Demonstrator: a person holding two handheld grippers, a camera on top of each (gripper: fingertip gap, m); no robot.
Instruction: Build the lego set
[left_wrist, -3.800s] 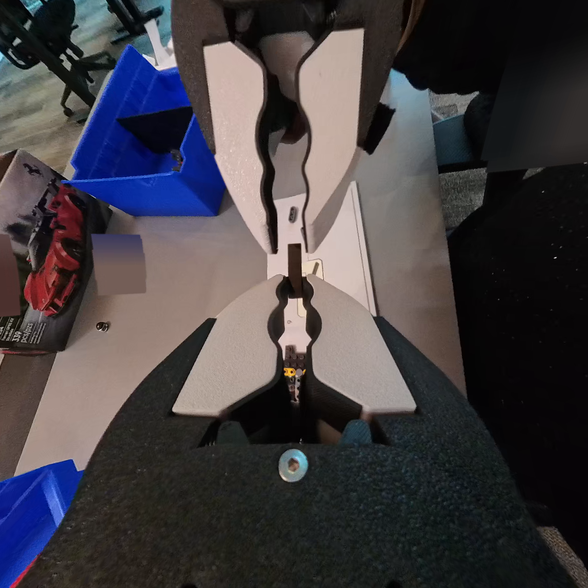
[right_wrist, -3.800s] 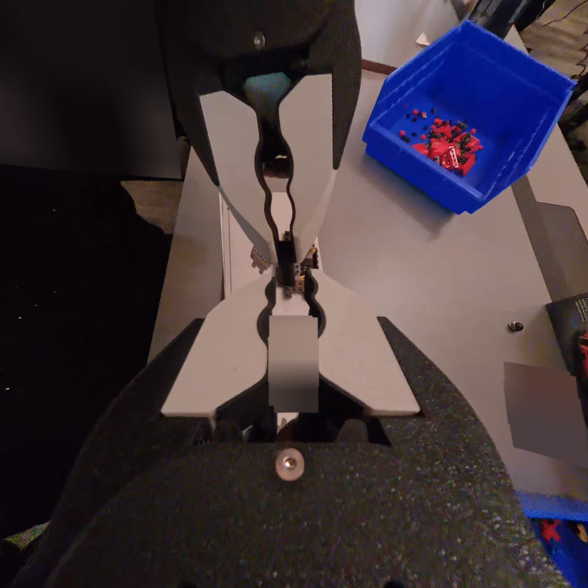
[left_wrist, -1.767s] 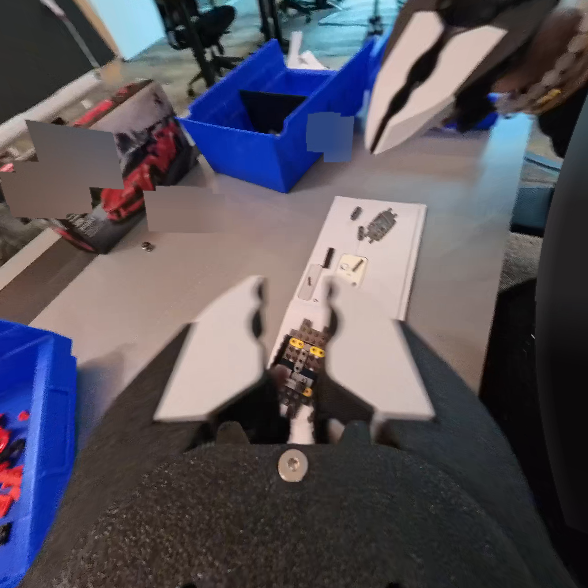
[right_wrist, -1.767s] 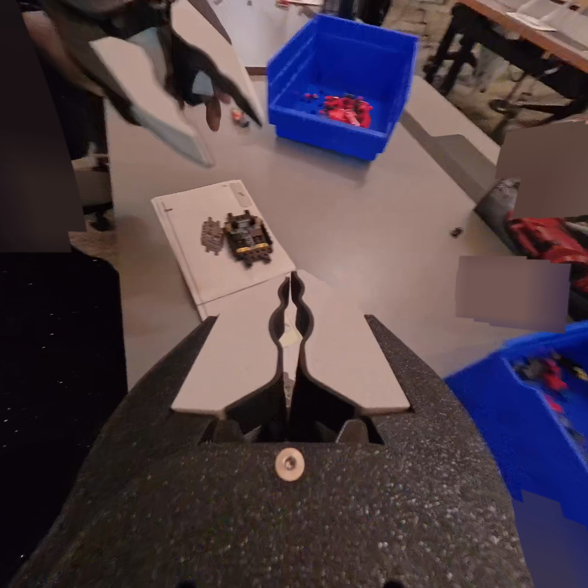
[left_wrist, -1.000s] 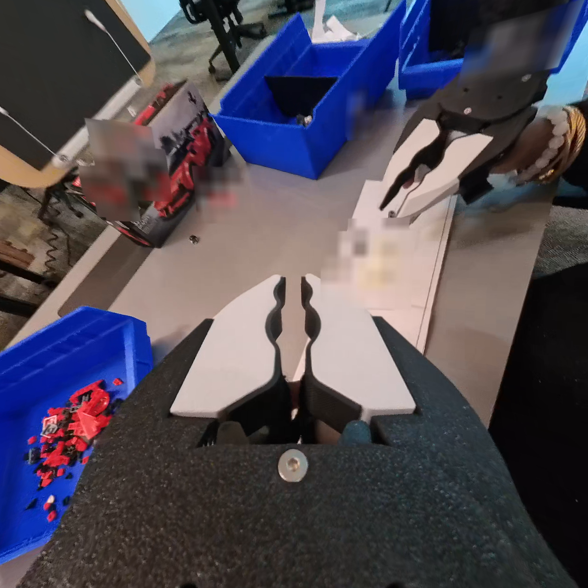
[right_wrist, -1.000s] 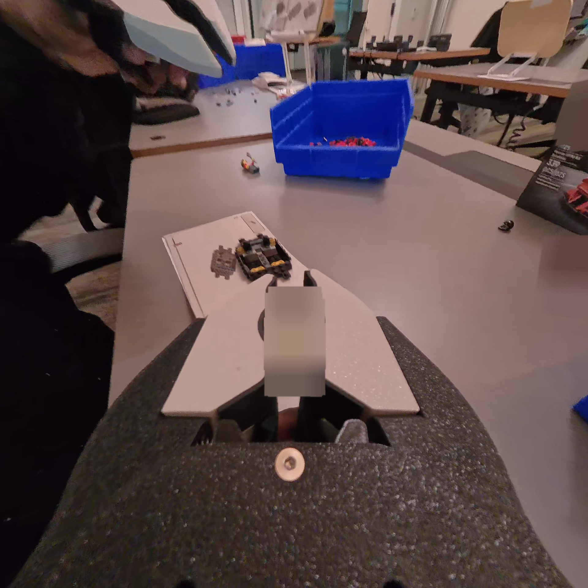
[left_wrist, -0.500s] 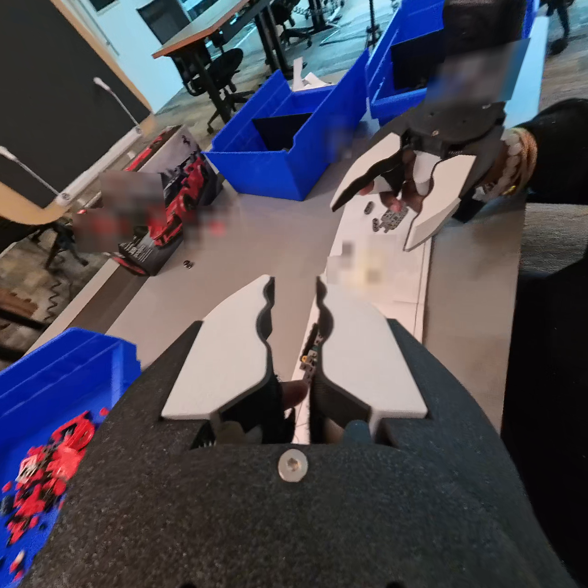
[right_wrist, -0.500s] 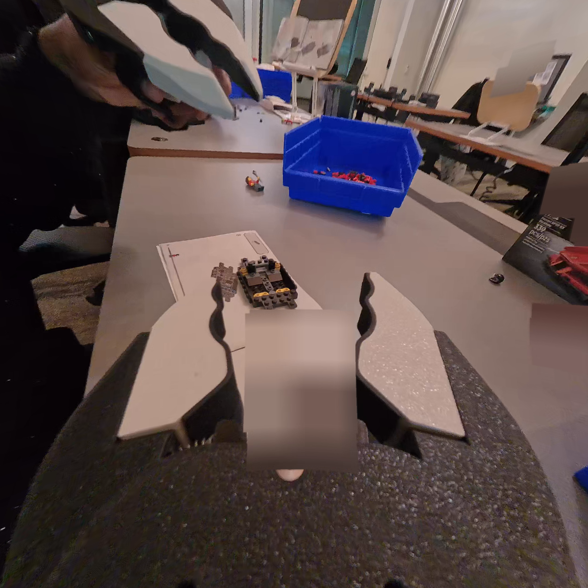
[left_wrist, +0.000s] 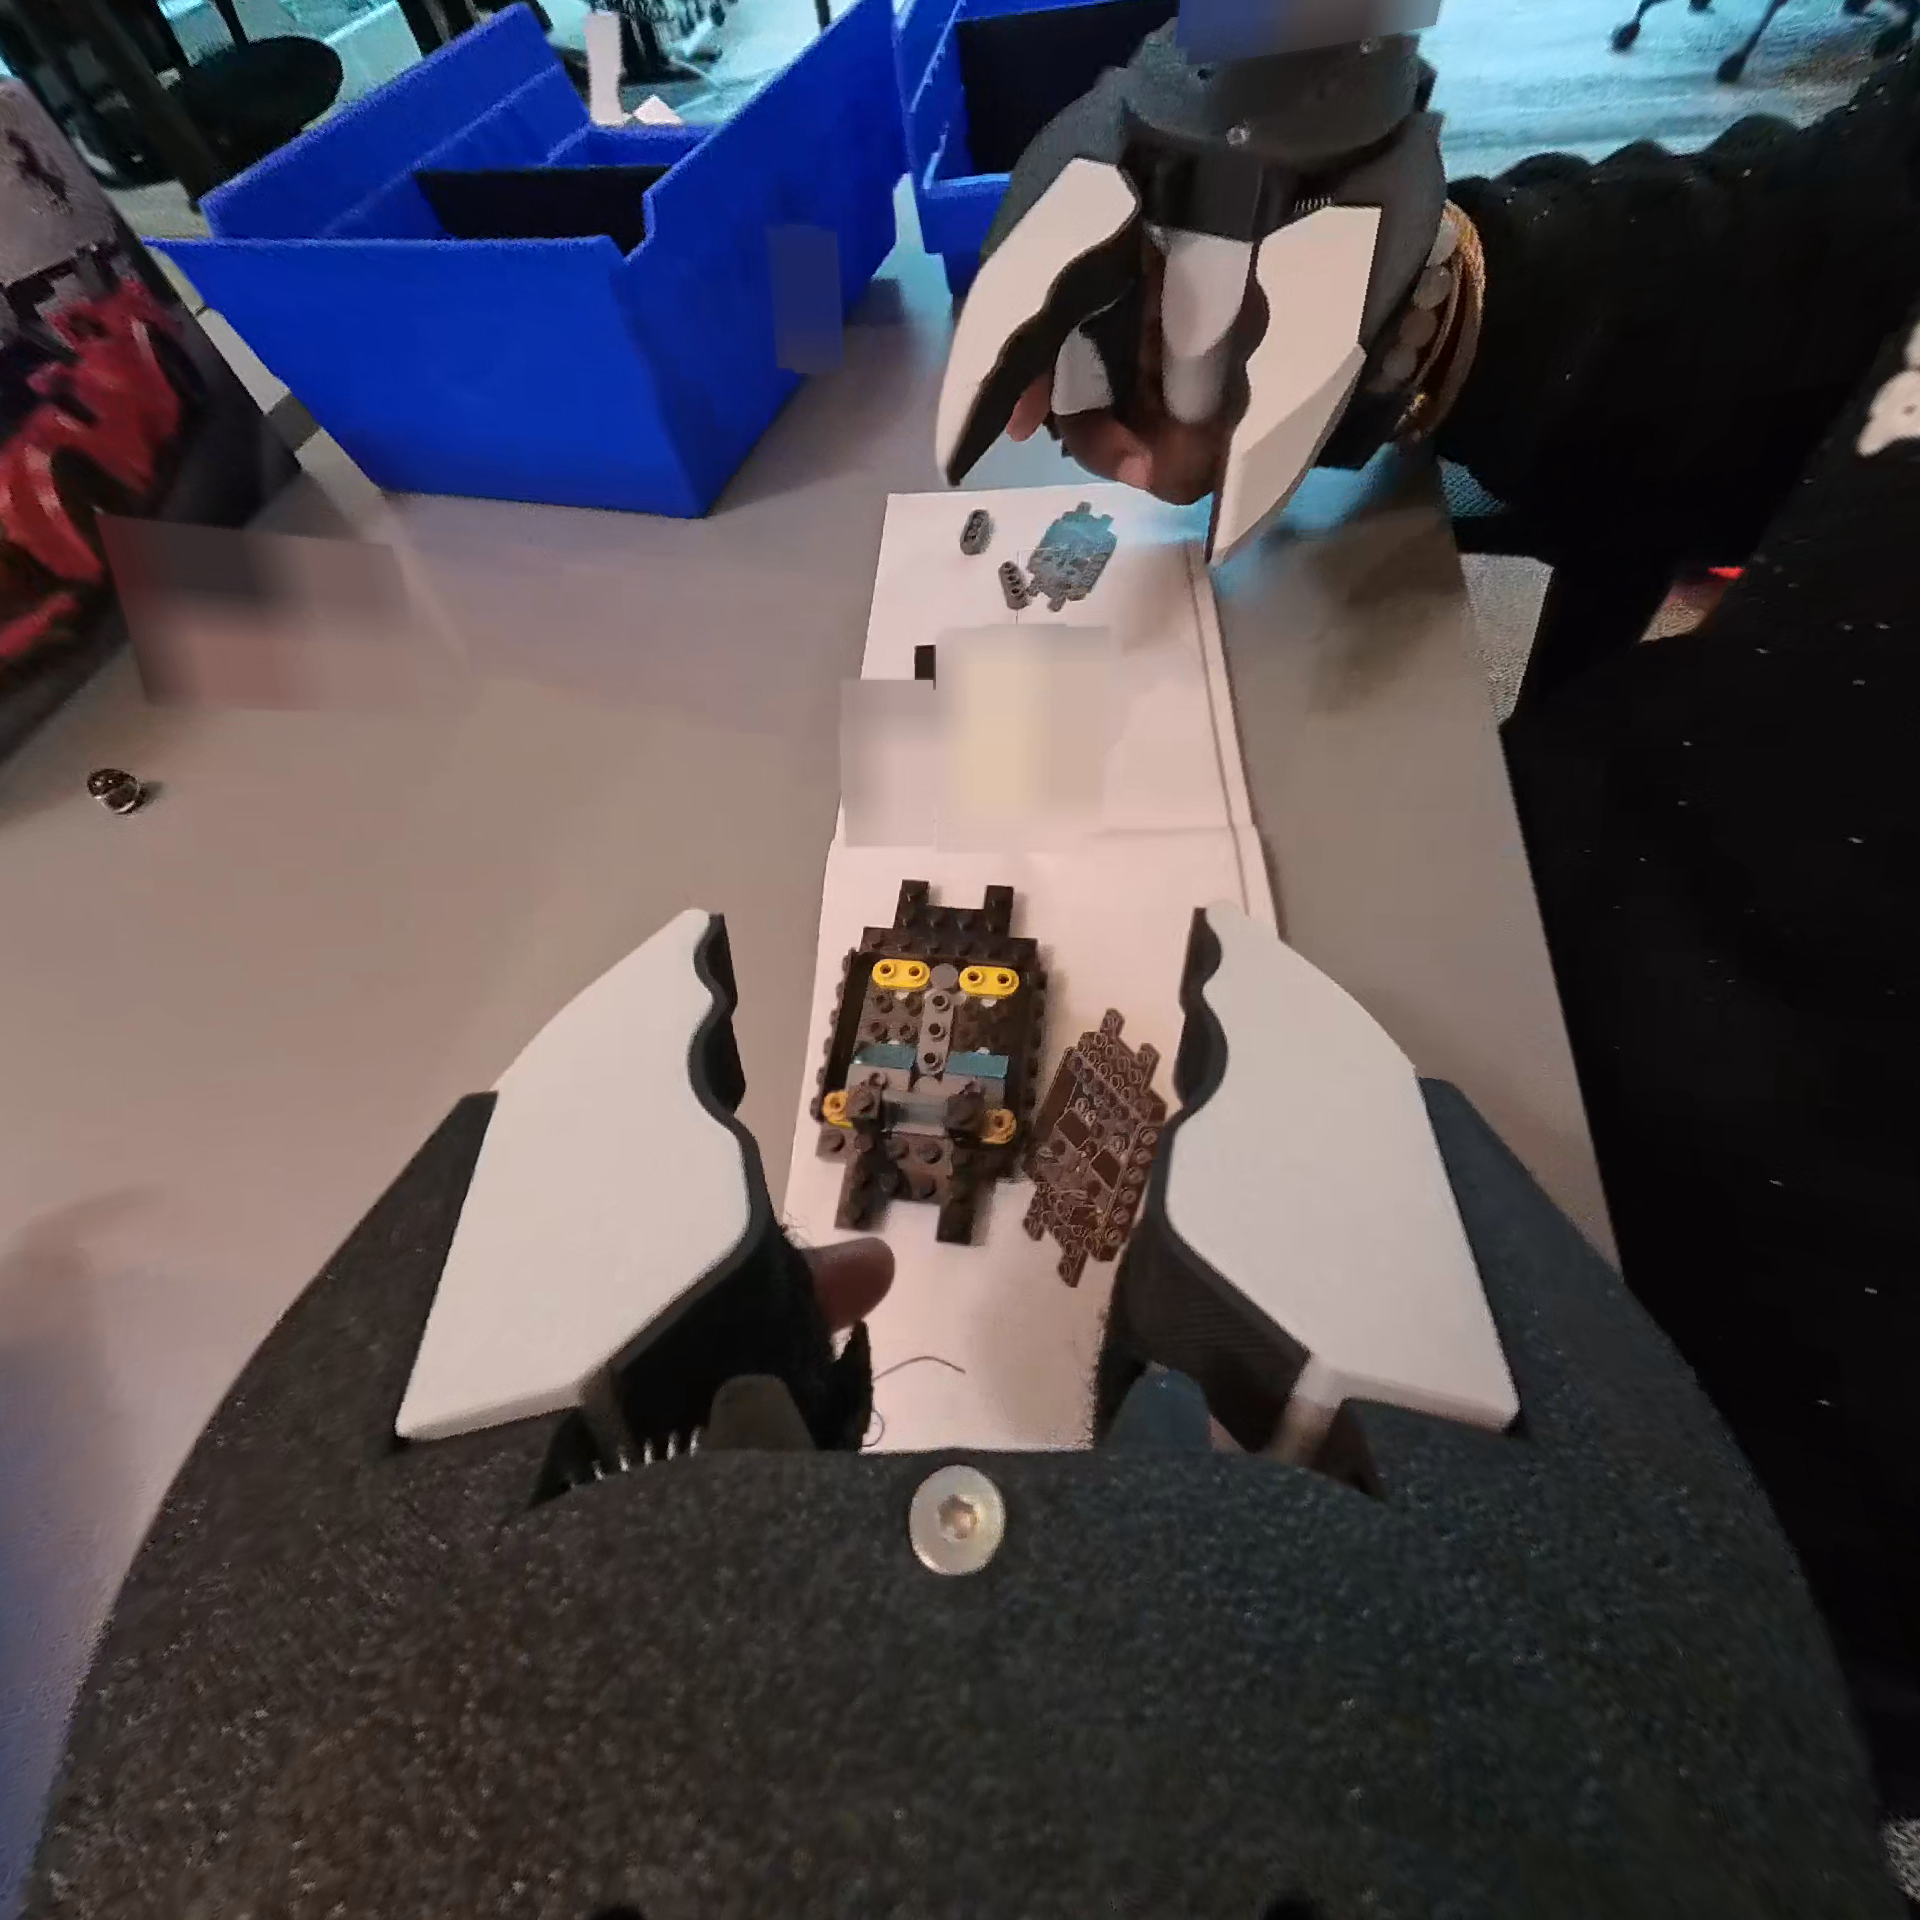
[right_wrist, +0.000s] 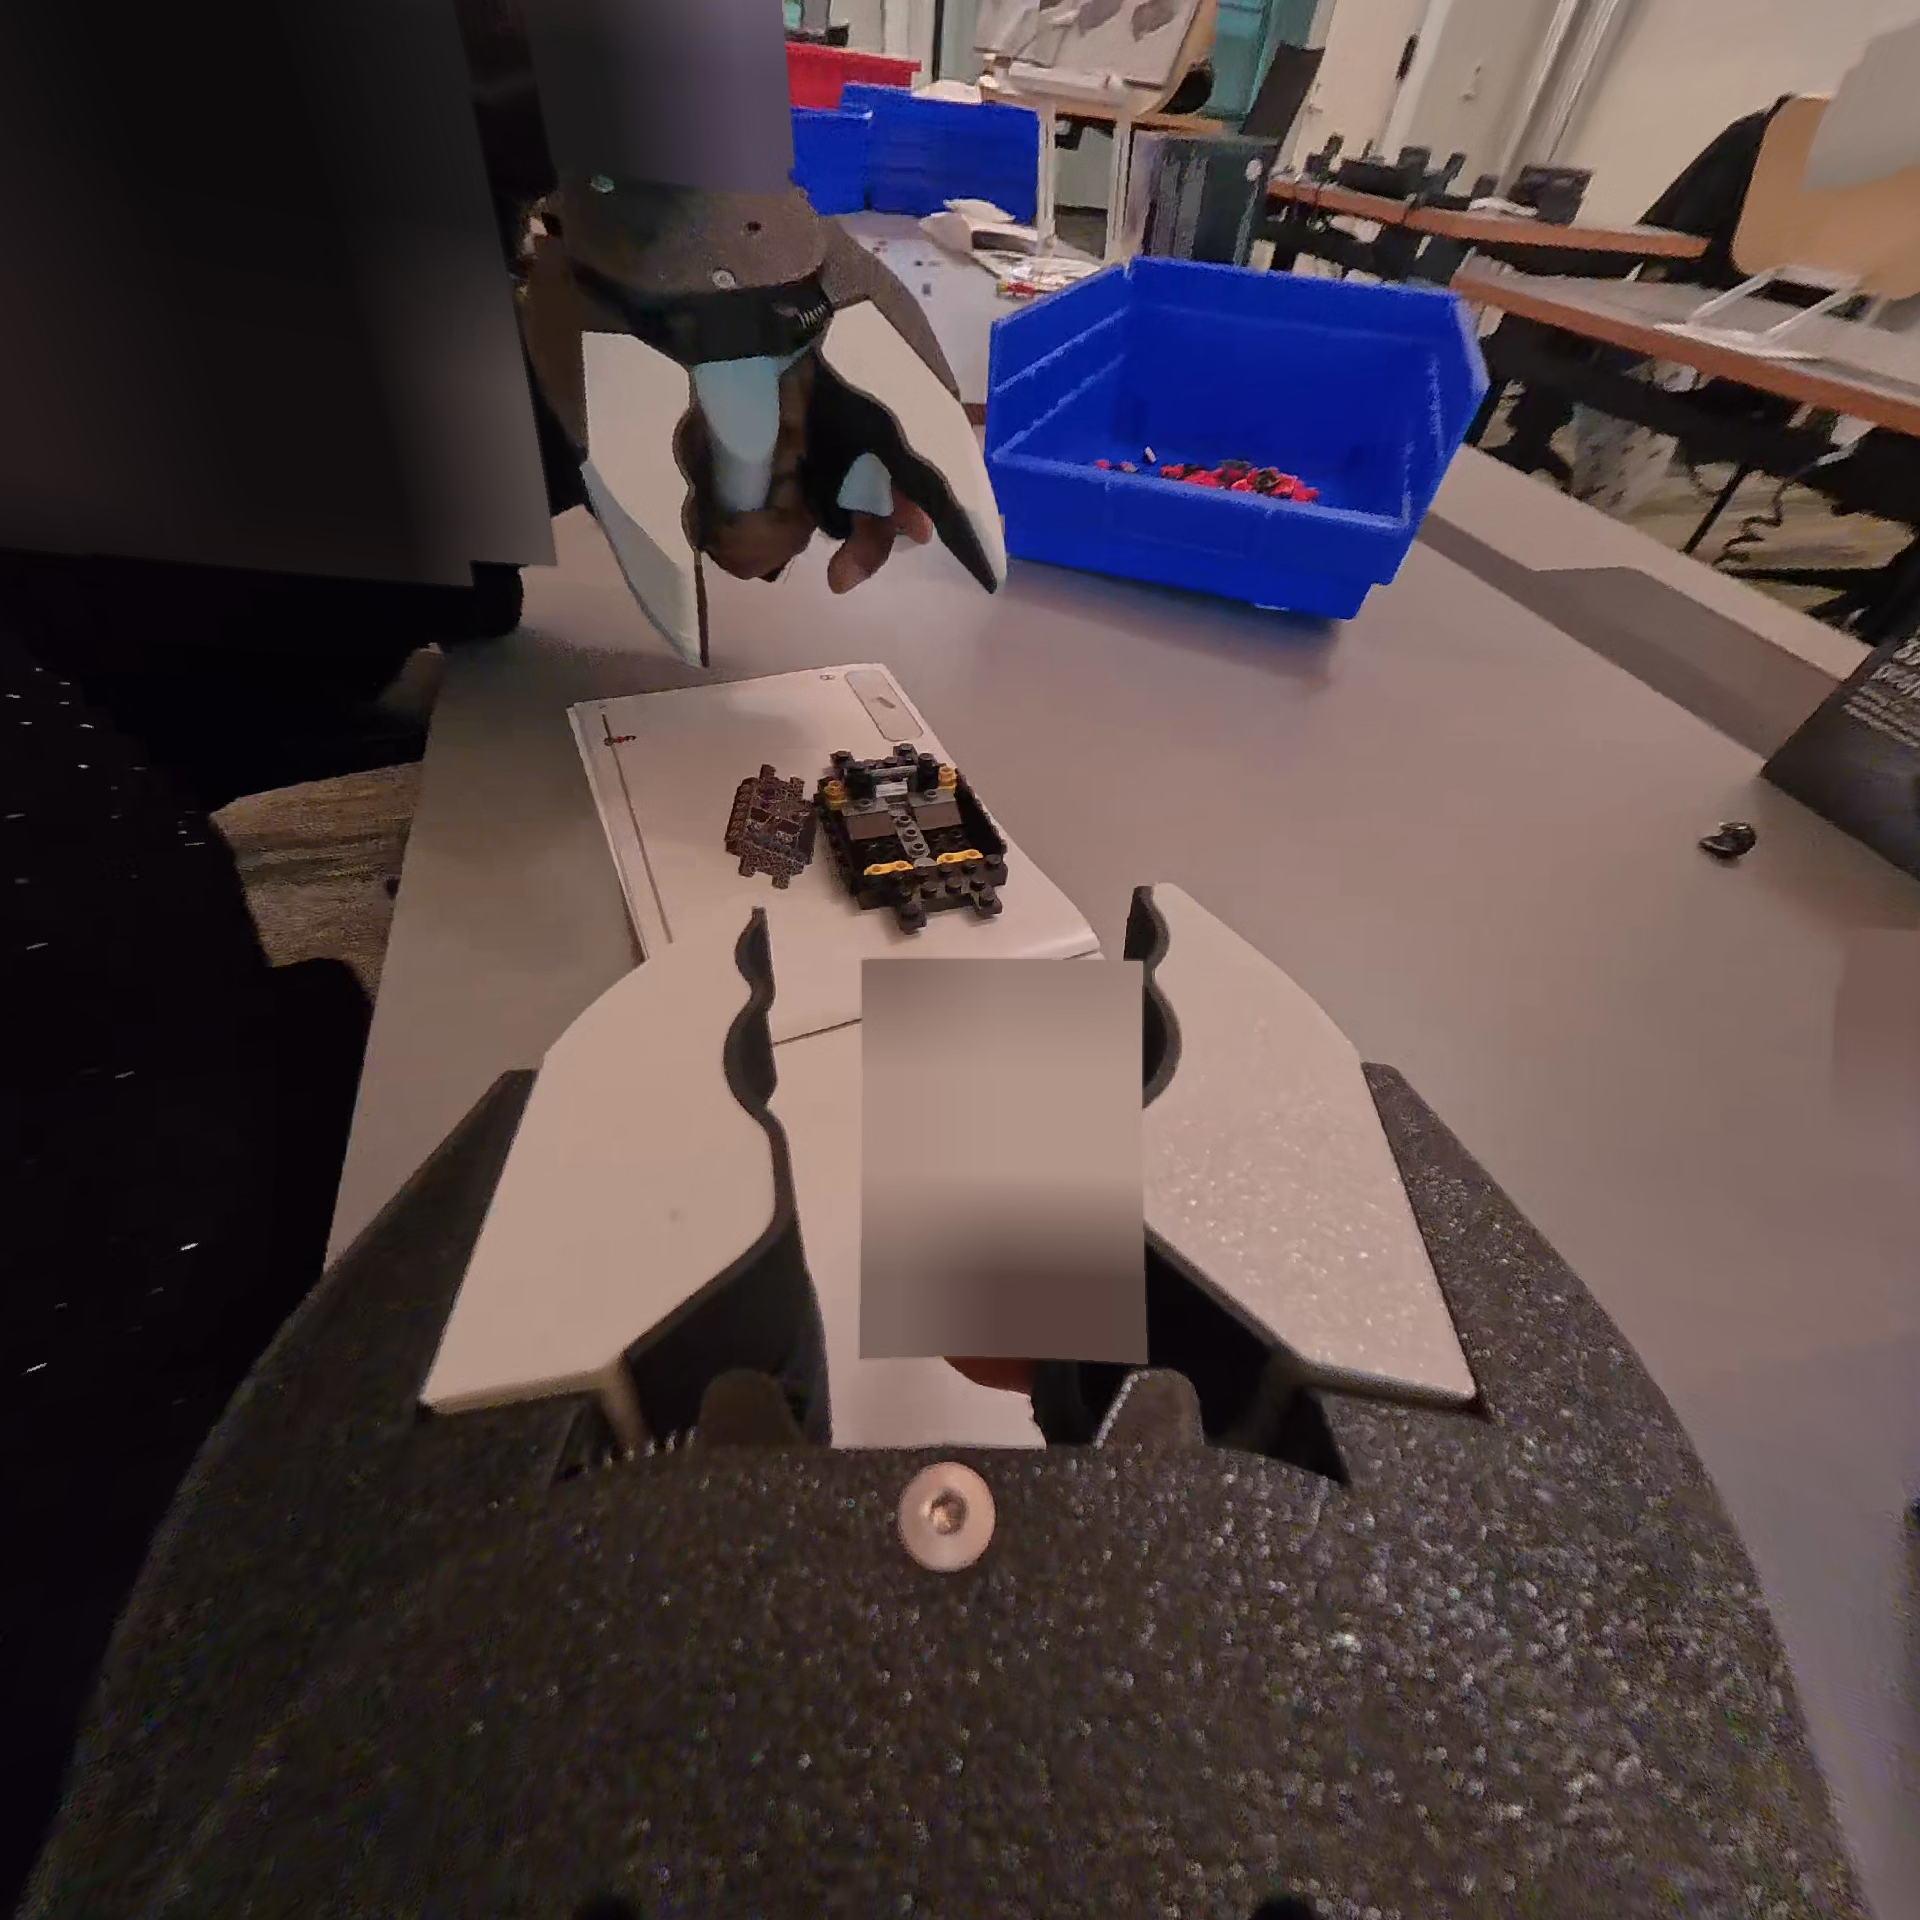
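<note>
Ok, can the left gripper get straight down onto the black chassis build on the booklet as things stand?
Probably yes. The left gripper is open with its jaws spread either side of the black chassis build, and nothing covers it. The loose dark plate lying close beside it could get nudged.

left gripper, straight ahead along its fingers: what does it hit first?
Likely the black lego chassis, which lies on the white instruction sheet between the open fingers of the left gripper. The brown plate sits just right of it. Depth is unclear.
</note>
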